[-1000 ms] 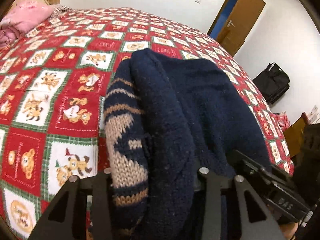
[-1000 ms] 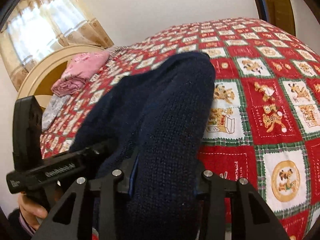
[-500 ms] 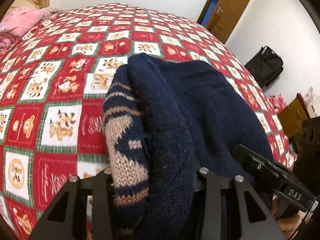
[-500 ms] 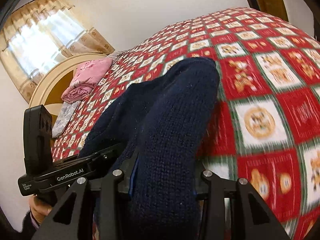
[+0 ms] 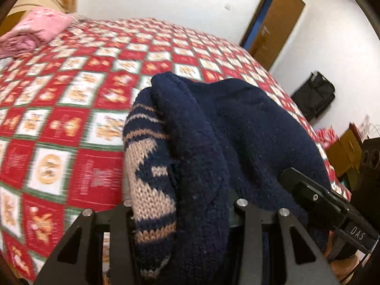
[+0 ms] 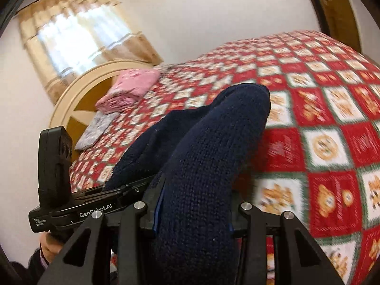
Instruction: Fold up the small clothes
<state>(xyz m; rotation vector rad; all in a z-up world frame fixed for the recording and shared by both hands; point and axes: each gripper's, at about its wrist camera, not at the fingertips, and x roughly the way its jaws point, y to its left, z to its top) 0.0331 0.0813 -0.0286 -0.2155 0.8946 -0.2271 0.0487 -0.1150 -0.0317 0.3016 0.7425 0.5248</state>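
Left claw point(image 5: 180, 216) and right claw point(image 6: 192, 216) each pinched a bunched edge of the navy sweater point(image 5: 237, 130), which filled centre frame, above the red patchwork bed point(image 5: 71, 123); pink clothes point(image 6: 130, 87) at upper left.

The sweater point(image 5: 213, 142) hides both tools' fingertips, and the bedspread point(image 6: 332, 147) is motion-blurred.

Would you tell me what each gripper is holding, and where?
Both hold the navy sweater: left gripper on its beige-patterned edge, right gripper on a plain navy fold.
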